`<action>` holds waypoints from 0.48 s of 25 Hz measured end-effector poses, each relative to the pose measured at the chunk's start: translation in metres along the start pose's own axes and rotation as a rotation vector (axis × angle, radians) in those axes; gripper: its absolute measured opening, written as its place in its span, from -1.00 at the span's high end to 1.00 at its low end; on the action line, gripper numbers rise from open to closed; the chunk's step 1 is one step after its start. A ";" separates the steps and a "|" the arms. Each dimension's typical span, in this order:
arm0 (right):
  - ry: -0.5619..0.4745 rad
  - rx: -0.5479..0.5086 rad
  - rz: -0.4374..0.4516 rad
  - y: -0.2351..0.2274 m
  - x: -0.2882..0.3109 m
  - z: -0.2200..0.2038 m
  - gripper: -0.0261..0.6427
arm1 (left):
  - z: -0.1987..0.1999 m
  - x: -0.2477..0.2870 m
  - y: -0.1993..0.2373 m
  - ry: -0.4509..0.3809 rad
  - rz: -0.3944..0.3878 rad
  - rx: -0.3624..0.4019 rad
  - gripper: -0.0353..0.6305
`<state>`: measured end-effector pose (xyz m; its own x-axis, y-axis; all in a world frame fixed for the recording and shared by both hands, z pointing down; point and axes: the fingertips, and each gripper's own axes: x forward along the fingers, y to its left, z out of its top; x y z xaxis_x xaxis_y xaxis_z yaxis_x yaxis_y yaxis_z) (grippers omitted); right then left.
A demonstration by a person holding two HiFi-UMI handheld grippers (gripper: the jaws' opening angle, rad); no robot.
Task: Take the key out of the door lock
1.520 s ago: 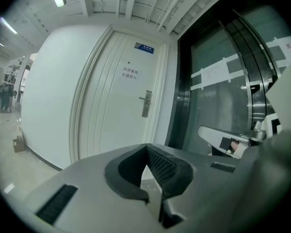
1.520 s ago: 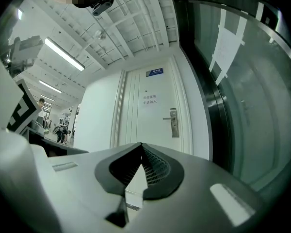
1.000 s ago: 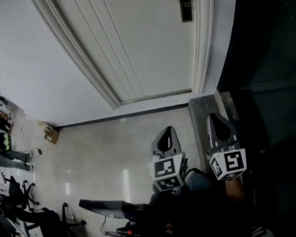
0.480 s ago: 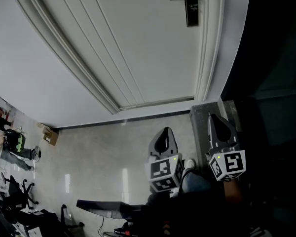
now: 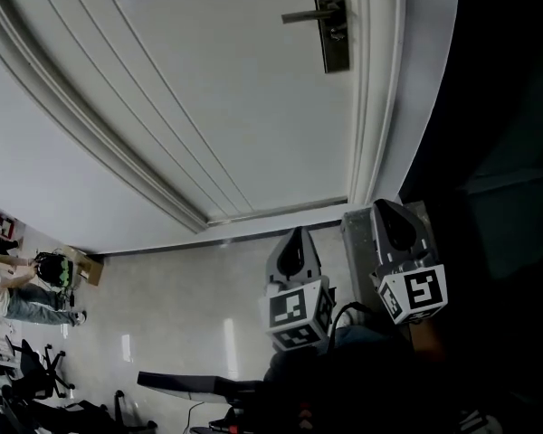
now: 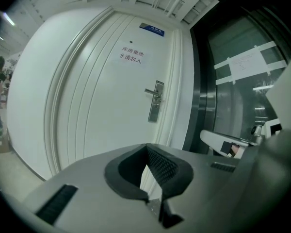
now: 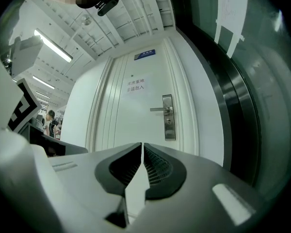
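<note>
White panelled door (image 5: 208, 89) fills most of the head view, closed, with a dark lock plate (image 5: 331, 25) near its right edge and a lever handle (image 5: 306, 15) pointing left from it. The key (image 5: 338, 31) shows only as a small stub on that plate just under the lever, too small to make out further. A paper notice (image 6: 131, 55) and a small blue sign (image 6: 152, 29) sit higher on the door.

Low in the head view, the left hand-held gripper (image 5: 298, 233) and the right hand-held gripper (image 5: 381, 206) are side by side over the pale tiled floor (image 5: 190, 287), well apart from the lock. Each points toward the door with its jaws closed tip to tip on nothing. Dark glass panelling (image 5: 498, 107) stands right of the door frame.
</note>
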<state>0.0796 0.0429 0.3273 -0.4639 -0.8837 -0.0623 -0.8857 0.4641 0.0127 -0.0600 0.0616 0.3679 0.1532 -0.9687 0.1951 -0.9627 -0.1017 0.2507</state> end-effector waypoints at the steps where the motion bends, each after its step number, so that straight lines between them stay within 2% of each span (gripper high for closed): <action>1: 0.003 -0.002 0.000 -0.004 0.004 -0.001 0.92 | -0.001 0.006 -0.001 0.007 0.003 -0.004 0.89; 7: 0.008 0.010 0.010 -0.025 0.029 -0.009 0.92 | 0.004 0.040 -0.003 0.015 0.014 -0.001 0.89; 12: -0.001 0.016 -0.023 -0.039 0.044 -0.010 0.92 | 0.006 0.064 -0.006 0.024 -0.020 0.025 0.89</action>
<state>0.0930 -0.0149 0.3345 -0.4430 -0.8943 -0.0630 -0.8959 0.4442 -0.0047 -0.0462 -0.0007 0.3734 0.1772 -0.9607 0.2135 -0.9647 -0.1265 0.2311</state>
